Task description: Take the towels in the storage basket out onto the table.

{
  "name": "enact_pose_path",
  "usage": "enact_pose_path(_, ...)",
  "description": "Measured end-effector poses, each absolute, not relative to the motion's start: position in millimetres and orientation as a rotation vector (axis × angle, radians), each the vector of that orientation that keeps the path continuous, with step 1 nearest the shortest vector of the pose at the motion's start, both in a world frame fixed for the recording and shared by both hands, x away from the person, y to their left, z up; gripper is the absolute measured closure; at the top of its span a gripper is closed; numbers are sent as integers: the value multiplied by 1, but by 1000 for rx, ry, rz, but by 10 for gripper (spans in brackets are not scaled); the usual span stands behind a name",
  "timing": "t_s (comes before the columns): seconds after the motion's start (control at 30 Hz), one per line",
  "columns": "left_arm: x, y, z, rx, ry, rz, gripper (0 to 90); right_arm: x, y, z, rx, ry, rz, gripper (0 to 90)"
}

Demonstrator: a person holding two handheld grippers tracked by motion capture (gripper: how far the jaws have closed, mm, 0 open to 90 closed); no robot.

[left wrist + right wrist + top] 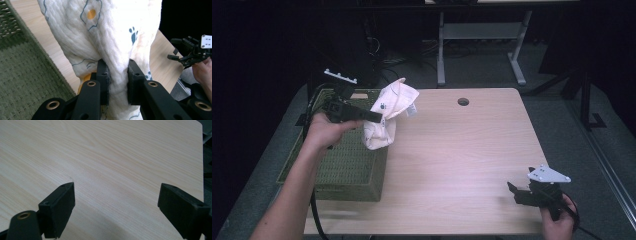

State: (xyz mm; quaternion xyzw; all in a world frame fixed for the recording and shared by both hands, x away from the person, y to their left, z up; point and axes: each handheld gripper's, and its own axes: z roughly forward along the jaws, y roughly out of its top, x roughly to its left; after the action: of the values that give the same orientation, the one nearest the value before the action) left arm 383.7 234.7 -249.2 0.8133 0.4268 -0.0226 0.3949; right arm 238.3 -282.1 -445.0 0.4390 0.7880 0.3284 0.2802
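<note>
Your left gripper (379,117) is clamped on a bunched fold of a white quilted cloth (388,114) printed with small blue paw marks and orange spots, and holds it lifted in the air above the table's left side, at the inner edge of a green woven basket (347,165). In the left gripper view the two black jaws press in from either side on a narrow waist of the cloth (110,40), so the fabric fans out wide above the grip and hangs loose below it; pinching a gathered fold like this likely keeps the soft cloth from slipping out. The cloth's lower end dangles near the basket's rim, where basket and bare wood meet; I cannot tell whether it touches either one. Your right gripper (518,192) rests low near the table's front right corner, well apart from the cloth, its jaws spread wide with nothing between them, and its own view looks across bare wood (105,157). That placement probably keeps it out of the way, ready to help. The wooden table (462,160) lies open from the basket across to its right edge, with a small round cable hole (463,101) near the far edge, so you have plenty of room to move rightward.
</note>
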Motion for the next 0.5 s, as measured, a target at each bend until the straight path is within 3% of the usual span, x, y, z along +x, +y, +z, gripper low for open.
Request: enact_pose_path(0.5,394,209,-255,2096,1055,-85,755,238,-283,-445,1185,2113,881,139)
